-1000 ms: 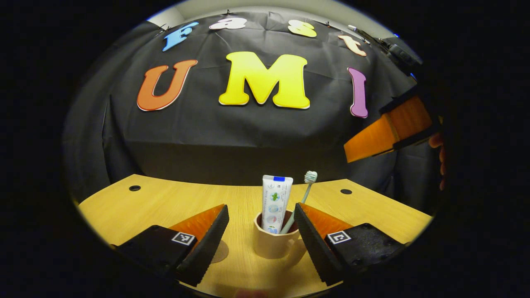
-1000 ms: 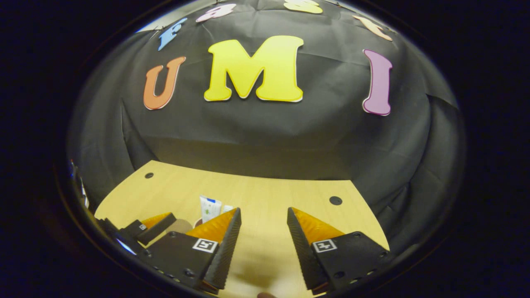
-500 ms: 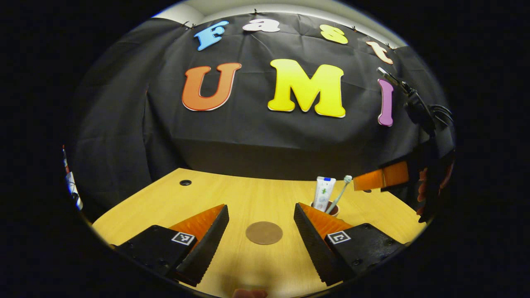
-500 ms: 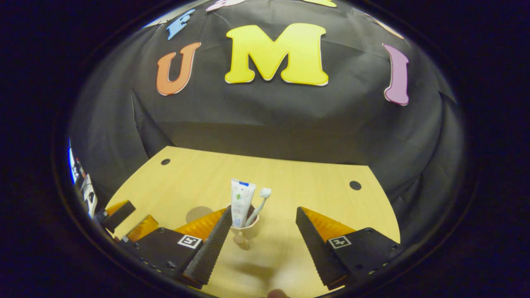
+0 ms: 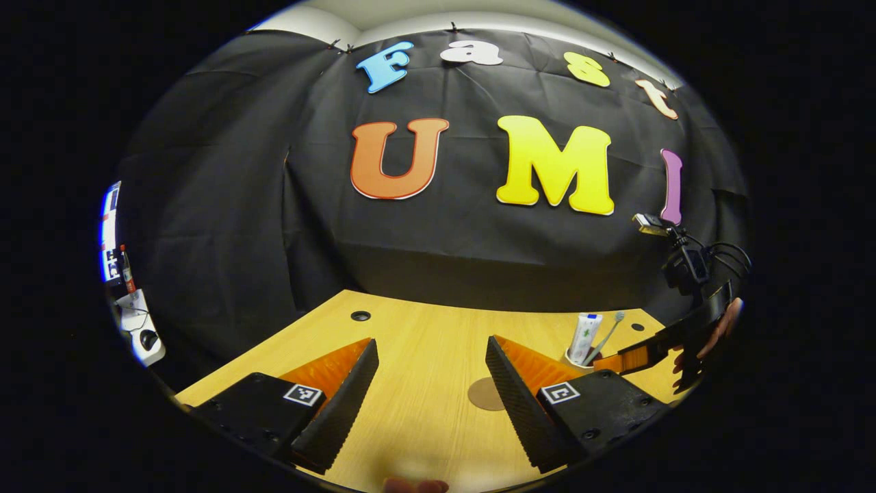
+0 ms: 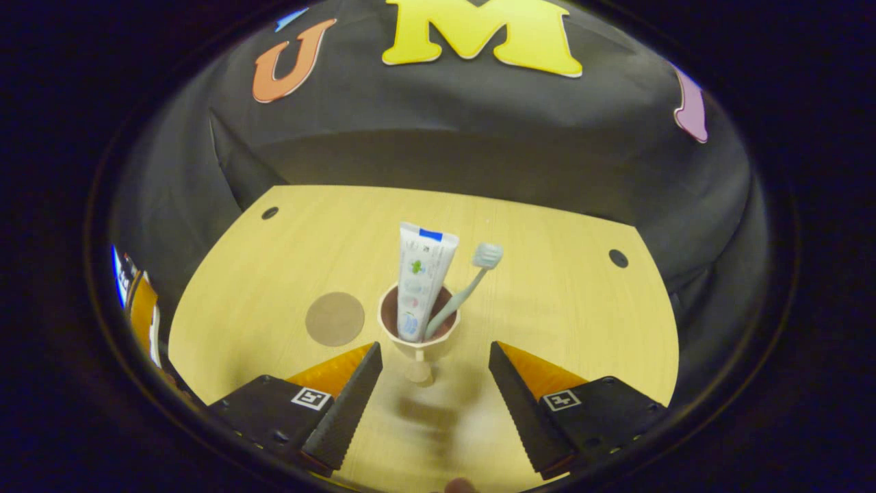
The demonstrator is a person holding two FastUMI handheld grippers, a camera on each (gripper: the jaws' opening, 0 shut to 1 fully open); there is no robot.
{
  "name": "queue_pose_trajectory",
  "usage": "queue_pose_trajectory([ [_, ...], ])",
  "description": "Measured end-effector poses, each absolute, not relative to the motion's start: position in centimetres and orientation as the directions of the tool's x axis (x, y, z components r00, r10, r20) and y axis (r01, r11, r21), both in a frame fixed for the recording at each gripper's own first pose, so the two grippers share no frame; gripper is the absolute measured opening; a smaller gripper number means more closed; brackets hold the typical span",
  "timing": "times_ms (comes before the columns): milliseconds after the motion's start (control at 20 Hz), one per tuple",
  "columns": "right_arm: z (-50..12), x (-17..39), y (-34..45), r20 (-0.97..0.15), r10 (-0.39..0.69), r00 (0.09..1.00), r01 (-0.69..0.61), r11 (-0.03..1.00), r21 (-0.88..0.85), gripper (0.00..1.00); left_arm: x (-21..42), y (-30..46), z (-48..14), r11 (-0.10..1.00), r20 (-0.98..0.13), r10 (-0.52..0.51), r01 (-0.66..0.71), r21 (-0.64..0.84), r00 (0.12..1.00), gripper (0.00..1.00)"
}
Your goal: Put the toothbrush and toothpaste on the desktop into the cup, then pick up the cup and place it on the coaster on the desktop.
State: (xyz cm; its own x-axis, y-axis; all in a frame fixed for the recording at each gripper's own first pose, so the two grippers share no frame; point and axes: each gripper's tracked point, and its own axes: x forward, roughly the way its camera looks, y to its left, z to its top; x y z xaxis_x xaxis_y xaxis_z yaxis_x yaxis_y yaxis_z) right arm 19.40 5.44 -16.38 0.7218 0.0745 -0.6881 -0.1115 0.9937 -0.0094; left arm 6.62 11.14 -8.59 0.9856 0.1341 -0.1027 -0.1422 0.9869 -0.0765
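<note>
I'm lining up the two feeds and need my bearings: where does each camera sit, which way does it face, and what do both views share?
Left gripper view: rides the left gripper, facing across the desk to the wall; its own open fingers show, with the right gripper beside the cup.
Right gripper view: rides the right gripper, angled down at the cup; its own open fingers show.
Shared: cup, toothpaste, toothbrush, coaster.

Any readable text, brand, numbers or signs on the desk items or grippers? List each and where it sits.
None can be read.
Toothpaste: small coloured print on the tube, too small and blurred.
Left gripper: square black-and-white marker on each finger, a pattern, not words.
Right gripper: the same kind of markers.
Cup, toothbrush, coaster: no marking visible.
</note>
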Motion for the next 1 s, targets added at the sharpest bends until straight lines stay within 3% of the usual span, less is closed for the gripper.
queue_pose_trajectory([
  [300,-20.7,20.9,6.1,-0.802,0.047,0.596,-0.119,0.992,-0.030,0.98,6.0,16.7,-10.5,0.966,-0.153,0.236,-0.250,-0.073,0.959,1.00],
  [400,-21.4,21.4,6.4,-0.820,0.039,0.570,-0.120,0.992,-0.036,0.93,6.0,18.1,-10.7,0.958,-0.168,0.265,-0.279,-0.068,0.950,1.00],
  [450,-21.8,21.5,6.7,-0.829,0.043,0.558,-0.124,0.992,-0.031,0.78,5.9,18.7,-11.0,0.954,-0.177,0.277,-0.292,-0.066,0.944,1.00],
  [550,-22.1,21.4,7.1,-0.842,0.048,0.538,-0.132,0.991,-0.027,0.61,5.8,19.4,-11.6,0.949,-0.195,0.290,-0.308,-0.068,0.937,1.00],
  [700,-22.9,21.2,7.0,-0.855,0.034,0.518,-0.127,0.991,-0.037,0.48,5.9,19.4,-12.4,0.947,-0.222,0.289,-0.311,-0.073,0.931,1.00],
  [750,-22.6,21.0,7.0,-0.854,0.037,0.519,-0.122,0.992,-0.032,0.34,5.9,19.2,-12.6,0.948,-0.230,0.283,-0.307,-0.077,0.931,1.00],
  [800,-23.0,21.1,7.1,-0.856,0.036,0.516,-0.126,0.991,-0.035,0.27,6.1,19.1,-12.8,0.950,-0.235,0.277,-0.302,-0.081,0.932,1.00],
  [1000,-22.8,21.0,6.8,-0.856,0.034,0.515,-0.167,0.984,-0.061,0.20,6.3,18.8,-13.1,0.954,-0.248,0.255,-0.284,-0.090,0.935,1.00],
])
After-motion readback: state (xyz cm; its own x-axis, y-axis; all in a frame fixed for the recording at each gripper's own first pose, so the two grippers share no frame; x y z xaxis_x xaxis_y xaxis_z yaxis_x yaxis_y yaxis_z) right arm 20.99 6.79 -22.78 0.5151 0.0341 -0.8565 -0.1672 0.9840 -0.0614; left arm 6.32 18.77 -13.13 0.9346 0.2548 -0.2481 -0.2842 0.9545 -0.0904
